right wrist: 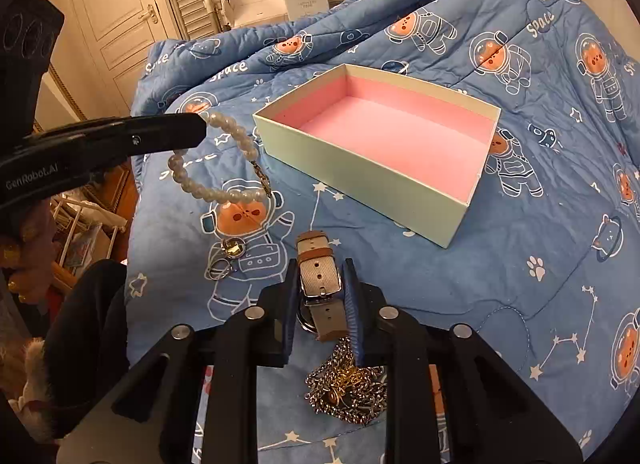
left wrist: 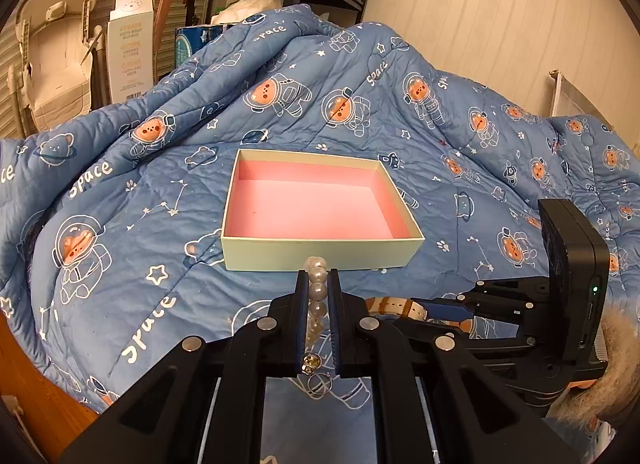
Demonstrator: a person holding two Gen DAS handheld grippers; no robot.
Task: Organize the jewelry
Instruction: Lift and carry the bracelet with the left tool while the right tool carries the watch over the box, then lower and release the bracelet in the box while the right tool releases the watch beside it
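An open box (left wrist: 320, 250) with a pink inside sits empty on the blue quilt; it also shows in the right wrist view (right wrist: 360, 167). My left gripper (left wrist: 319, 276) is shut on a pearl bracelet (left wrist: 318, 288) and holds it above the quilt, just short of the box's near wall. The bracelet hangs as a loop in the right wrist view (right wrist: 236, 193), where the left gripper (right wrist: 200, 129) comes in from the left. My right gripper (right wrist: 322, 264) is shut on a watch (right wrist: 320, 276) by its beige strap, low over the quilt. The watch also shows in the left wrist view (left wrist: 396, 306).
A tangle of gold and silver chains (right wrist: 348, 388) lies on the quilt under the right gripper. A small gold charm with rings (right wrist: 230, 252) lies on the quilt to the left. The quilt (left wrist: 120, 223) rises in folds behind the box. Shelves and a door stand beyond.
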